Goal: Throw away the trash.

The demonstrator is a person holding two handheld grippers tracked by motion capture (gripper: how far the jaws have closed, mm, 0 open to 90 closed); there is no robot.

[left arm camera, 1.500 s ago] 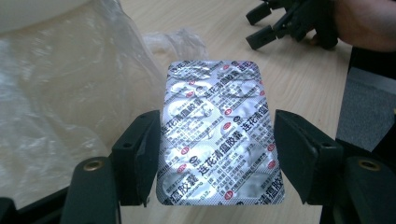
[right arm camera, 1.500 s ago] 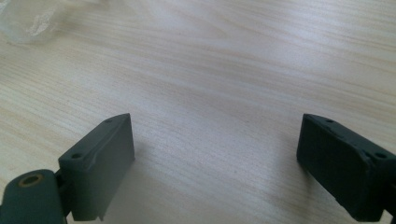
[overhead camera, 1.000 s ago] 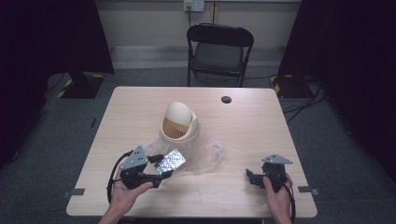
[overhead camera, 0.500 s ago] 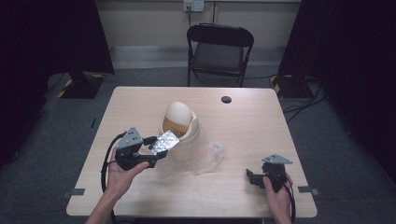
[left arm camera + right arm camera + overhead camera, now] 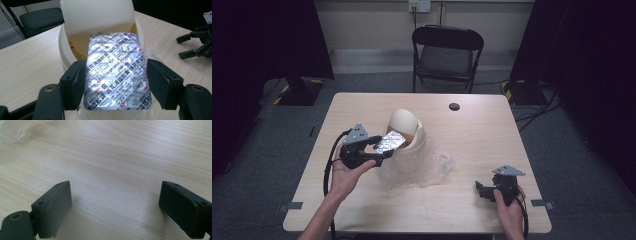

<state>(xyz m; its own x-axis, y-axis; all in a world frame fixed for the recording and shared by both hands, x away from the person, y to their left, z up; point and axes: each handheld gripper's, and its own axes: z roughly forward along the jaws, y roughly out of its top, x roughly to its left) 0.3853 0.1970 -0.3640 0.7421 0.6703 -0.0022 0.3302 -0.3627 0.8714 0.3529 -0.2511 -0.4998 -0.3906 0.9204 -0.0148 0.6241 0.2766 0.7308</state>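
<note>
The flat, shiny silver pill sheet with red and black writing sits between the left gripper's jaws, which squeeze its two long sides. Its far end pokes into the mouth of the small cream plastic bin with a swing lid. The right gripper rests on the pale wooden table, jaws wide apart and holding nothing.

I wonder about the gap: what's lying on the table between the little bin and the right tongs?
A crumpled clear plastic bag, then bare table, in the high view.
</note>
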